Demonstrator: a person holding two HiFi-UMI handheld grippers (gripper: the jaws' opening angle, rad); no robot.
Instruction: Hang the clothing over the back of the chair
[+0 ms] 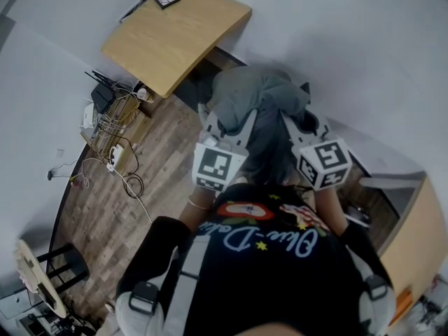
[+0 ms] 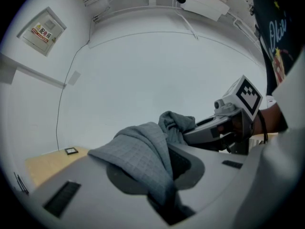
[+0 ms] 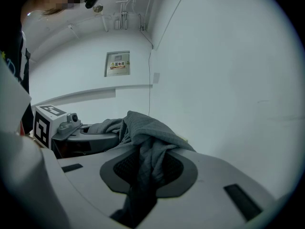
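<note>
The left gripper point(image 1: 227, 124) and the right gripper point(image 1: 299, 117) each pinch the grey clothing point(image 1: 259, 100) tight. It hangs bunched between them in the middle of the frame, lower right of the wooden table point(image 1: 175, 33).

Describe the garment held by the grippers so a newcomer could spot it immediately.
Start at the light wooden tabletop at the head view's top. Just below it, the bunched grey grid-textured cloth garment hangs between the left gripper and right gripper. It is the only grey fabric, pinched in both.
</note>
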